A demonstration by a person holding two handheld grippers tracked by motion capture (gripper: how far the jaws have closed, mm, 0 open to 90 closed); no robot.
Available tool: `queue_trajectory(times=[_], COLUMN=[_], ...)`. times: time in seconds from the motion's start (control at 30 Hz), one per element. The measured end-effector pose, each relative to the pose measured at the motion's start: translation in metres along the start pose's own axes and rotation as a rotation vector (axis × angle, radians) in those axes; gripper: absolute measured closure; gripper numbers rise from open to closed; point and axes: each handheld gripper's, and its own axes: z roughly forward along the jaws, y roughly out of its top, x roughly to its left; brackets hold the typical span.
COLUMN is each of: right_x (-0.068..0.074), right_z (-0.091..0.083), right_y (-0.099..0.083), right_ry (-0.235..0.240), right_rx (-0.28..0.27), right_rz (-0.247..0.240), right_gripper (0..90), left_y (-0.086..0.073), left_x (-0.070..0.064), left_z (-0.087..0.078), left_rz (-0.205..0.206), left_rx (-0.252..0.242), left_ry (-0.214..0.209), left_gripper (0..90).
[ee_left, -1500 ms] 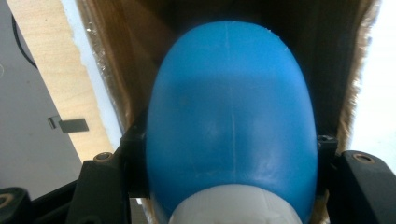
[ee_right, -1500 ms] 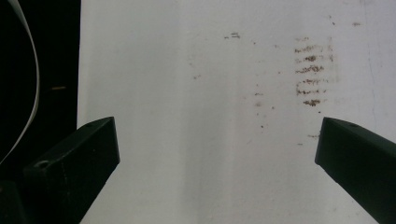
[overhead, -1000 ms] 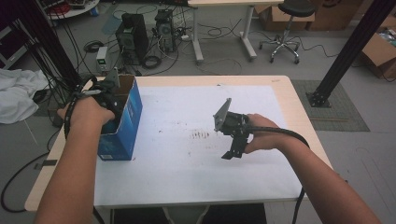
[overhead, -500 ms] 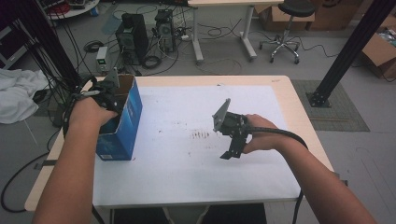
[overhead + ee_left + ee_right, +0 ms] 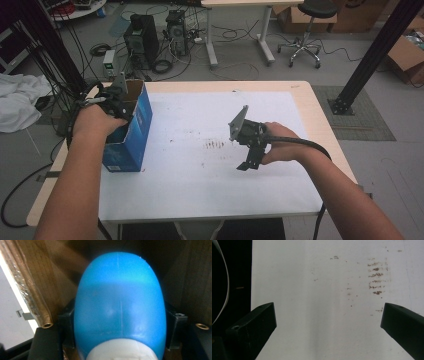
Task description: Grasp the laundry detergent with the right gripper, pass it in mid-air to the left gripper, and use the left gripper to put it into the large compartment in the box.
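Note:
A blue cardboard box [image 5: 131, 135] stands open-topped at the table's left side. My left gripper [image 5: 117, 97] reaches down into its mouth. In the left gripper view, a smooth blue rounded object [image 5: 120, 290] with a white end sits squeezed between the two black jaws, with brown cardboard walls [image 5: 32, 277] around it. My left gripper [image 5: 120, 325] is shut on this object. My right gripper [image 5: 248, 162] hovers right of the table's middle, pointing down. Its jaws [image 5: 328, 322] stand wide apart with nothing between them, over the white tabletop [image 5: 312, 302].
Brown smudges [image 5: 215, 145] mark the white table cover [image 5: 190, 190] near the middle and show as brown smudges [image 5: 375, 277] in the right gripper view. Beyond the table are computer towers [image 5: 142, 32], cables, a stool [image 5: 305, 30] and a black post [image 5: 370, 55].
The left hand has edged slightly up and left at the box's mouth. The right gripper has stayed where it was.

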Motion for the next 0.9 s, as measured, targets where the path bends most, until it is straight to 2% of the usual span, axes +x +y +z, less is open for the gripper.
queue_trajectory(times=[0.17, 0.3, 0.43, 0.5, 0.53, 0.7, 0.87, 0.9], right_x=[0.001, 0.001, 0.002, 0.002, 0.002, 0.002, 0.002, 0.002], right_z=[-0.001, 0.000, -0.001, -0.001, -0.002, -0.003, -0.003, -0.004], right_y=[0.000, 0.000, 0.000, 0.000, 0.001, 0.002, 0.003, 0.003], right_ry=[-0.002, -0.001, -0.002, -0.003, -0.005, -0.007, -0.010, -0.010], right_rx=[-0.004, -0.006, -0.006, -0.009, -0.009, -0.013, -0.013, -0.015], right_rz=[-0.003, -0.004, -0.007, -0.008, -0.009, -0.012, -0.015, -0.015], right_gripper=[0.0, 0.0, 0.0, 0.0, 0.0, 0.0, 0.0, 0.0], left_y=[-0.002, -0.003, -0.004, -0.004, -0.005, -0.008, -0.012, -0.012], left_x=[-0.001, -0.002, -0.003, -0.004, -0.004, -0.003, -0.001, -0.001], left_z=[-0.003, -0.007, -0.012, -0.015, -0.021, -0.030, -0.037, -0.038], left_rz=[0.007, 0.020, 0.017, 0.015, 0.017, 0.020, 0.009, 0.018], left_rx=[0.000, -0.007, -0.016, -0.021, -0.035, -0.046, -0.058, -0.053], left_ry=[0.007, 0.029, 0.035, 0.041, 0.059, 0.071, 0.073, 0.069], left_gripper=[29.8, 29.8, 29.8, 29.0, 27.8, 27.1, 21.3, 19.3])
